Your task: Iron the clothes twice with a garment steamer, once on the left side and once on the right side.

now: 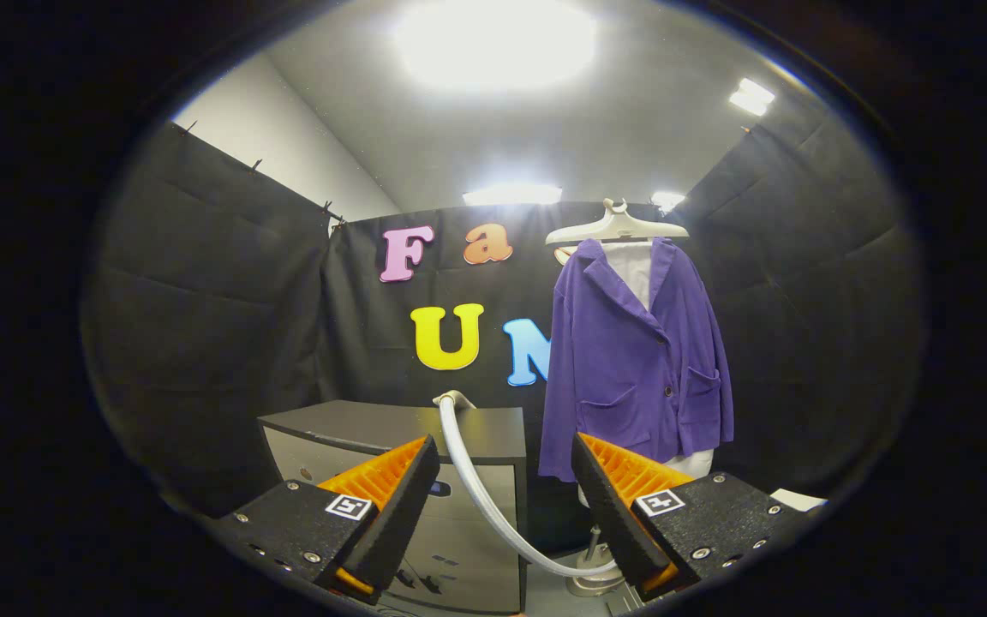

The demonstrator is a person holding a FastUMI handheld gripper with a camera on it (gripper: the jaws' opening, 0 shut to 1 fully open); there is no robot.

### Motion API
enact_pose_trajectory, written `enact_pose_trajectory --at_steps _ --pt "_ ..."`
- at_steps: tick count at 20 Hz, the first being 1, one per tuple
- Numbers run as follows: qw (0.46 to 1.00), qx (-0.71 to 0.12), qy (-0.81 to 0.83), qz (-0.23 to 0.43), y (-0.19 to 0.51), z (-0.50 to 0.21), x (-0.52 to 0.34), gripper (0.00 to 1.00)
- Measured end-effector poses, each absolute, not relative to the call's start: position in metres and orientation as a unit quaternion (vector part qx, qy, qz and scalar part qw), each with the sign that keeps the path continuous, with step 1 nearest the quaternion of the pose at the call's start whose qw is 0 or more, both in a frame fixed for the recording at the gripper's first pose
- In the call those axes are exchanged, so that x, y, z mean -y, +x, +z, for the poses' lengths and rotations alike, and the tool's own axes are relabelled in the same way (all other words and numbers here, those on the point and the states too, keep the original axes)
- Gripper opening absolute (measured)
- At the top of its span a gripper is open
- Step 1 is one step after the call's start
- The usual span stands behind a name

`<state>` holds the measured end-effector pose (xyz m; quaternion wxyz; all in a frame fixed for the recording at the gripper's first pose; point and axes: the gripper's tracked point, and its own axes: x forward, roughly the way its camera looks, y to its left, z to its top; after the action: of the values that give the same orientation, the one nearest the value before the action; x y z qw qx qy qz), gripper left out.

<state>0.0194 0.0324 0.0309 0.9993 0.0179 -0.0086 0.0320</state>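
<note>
Gripper view. The gripper [506, 506] has its two fingers spread wide apart, with nothing gripped; neither finger presses on any object. A pale hose [481, 493] runs through the open gap between them without touching either, as far as can be judged.

The hose rises from the top of a grey cabinet [459, 428], where its upper end bends over in a short hook. From there it drops in a long curve downward and toward the right finger, and its lower end passes behind that finger, so where it ends is hidden. The steamer head itself cannot be made out.

The purple jacket [631, 360] hangs beyond the right finger, to the right of the cabinet and well apart from the gripper. Its long axis is vertical, collar up and hem down, and its front faces the camera. It sits over a white shirt [637, 270] visible at the neck opening and again below the hem. A pale hanger [616, 226] carries both at the top. The jacket has two patch pockets and a dark button at the front closure.

Below the jacket, a stand base [592, 584] shows partly on the floor, cut off by the right finger. The cabinet's lower front is partly hidden behind the left finger; small marks on its drawer faces are too small to read.
</note>
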Motion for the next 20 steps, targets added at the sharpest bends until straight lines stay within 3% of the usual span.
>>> enact_pose_trajectory --at_steps 15,20 --pt "0.993 0.013 0.017 0.118 0.186 0.122 -0.081 0.95" --pt "0.989 -0.025 0.028 0.140 0.247 0.132 -0.096 0.95"
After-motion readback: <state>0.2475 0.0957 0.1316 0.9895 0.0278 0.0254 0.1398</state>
